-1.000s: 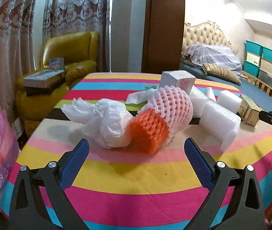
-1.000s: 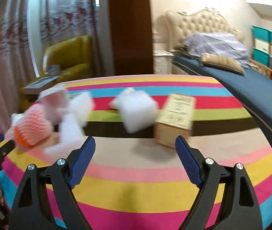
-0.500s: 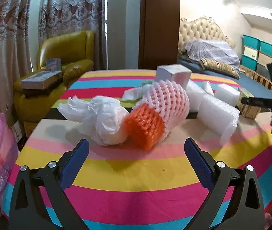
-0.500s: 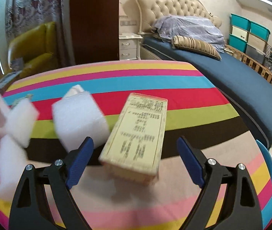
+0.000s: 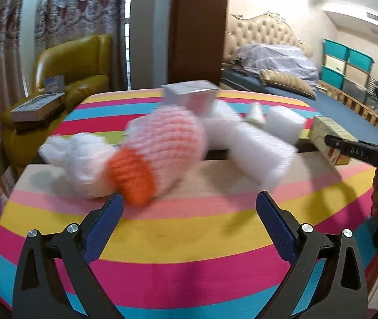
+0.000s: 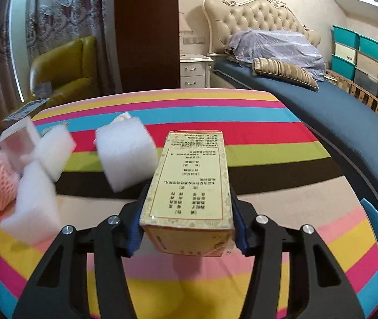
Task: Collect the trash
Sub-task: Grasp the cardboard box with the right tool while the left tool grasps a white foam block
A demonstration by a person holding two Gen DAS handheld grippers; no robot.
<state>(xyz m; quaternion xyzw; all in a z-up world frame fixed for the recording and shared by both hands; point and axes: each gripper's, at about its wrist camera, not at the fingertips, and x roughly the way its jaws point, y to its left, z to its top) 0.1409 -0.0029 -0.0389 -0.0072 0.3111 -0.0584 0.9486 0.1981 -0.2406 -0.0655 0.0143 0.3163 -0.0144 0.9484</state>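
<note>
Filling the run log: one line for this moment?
right gripper: shut on yellow box | left gripper: open, facing foam net

Striped table [image 5: 189,239] bearing foam net [image 5: 162,143], crumpled bag [image 5: 79,156], foam blocks [image 6: 125,151].

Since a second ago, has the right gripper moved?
Yes. The right gripper advanced across the striped table and closed on the yellow box.
</note>
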